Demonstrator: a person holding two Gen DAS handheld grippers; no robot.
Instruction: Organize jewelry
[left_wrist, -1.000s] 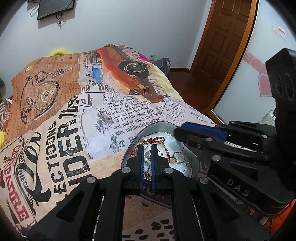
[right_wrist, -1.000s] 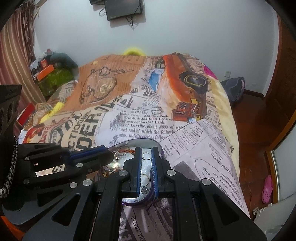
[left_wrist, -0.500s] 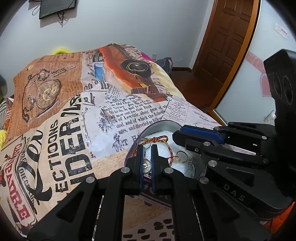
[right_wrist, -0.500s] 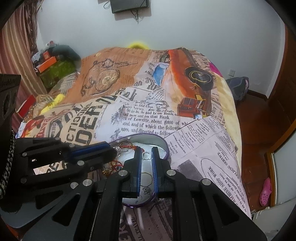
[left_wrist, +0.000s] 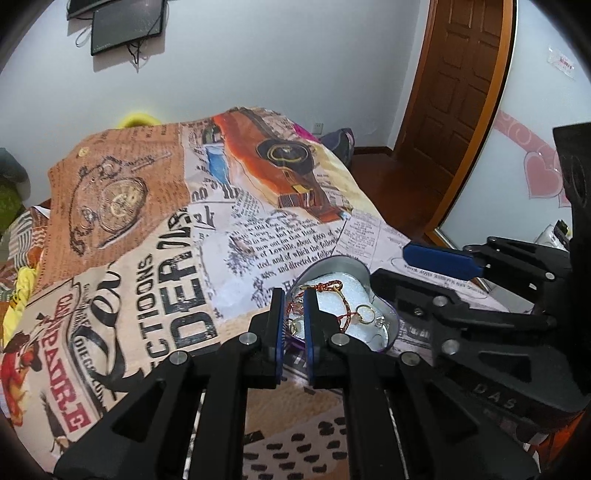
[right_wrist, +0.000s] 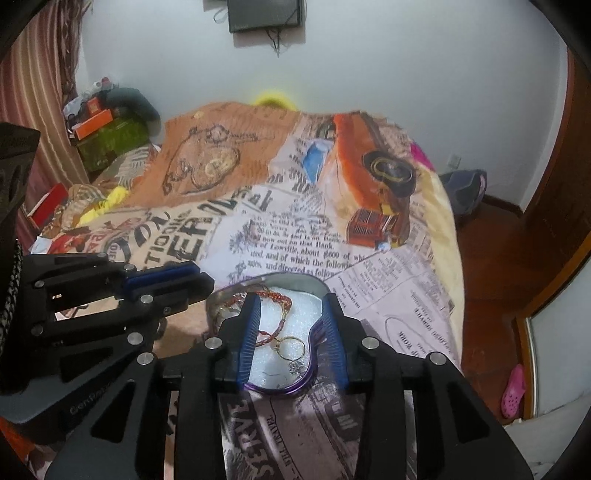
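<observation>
A heart-shaped metal tin (left_wrist: 334, 266) (right_wrist: 295, 282) with a purple rim and white lining lies on the bed. It holds a red-gold braided bracelet (left_wrist: 328, 285) (right_wrist: 279, 297), a gold ring (left_wrist: 366, 315) (right_wrist: 291, 347) and small silver pieces (right_wrist: 295, 366). My left gripper (left_wrist: 294, 295) hovers over the tin's near left rim, jaws nearly closed with a narrow gap, nothing clearly held. My right gripper (right_wrist: 291, 306) is open, its fingers straddling the tin above the ring. Each gripper shows in the other's view, the right (left_wrist: 439, 258) and the left (right_wrist: 162, 278).
The bed has a newspaper-and-car print cover (left_wrist: 155, 258) (right_wrist: 295, 229). A wooden door (left_wrist: 454, 92) and dark wood floor (right_wrist: 491, 266) lie right. Clutter and boxes (right_wrist: 103, 133) sit at the far left by a curtain. A pink shoe (right_wrist: 513, 387) lies on the floor.
My right gripper has opened wide over the tin; it was nearly shut before. Both grippers have drawn back and up a little. The left gripper's narrow gap is unchanged.
</observation>
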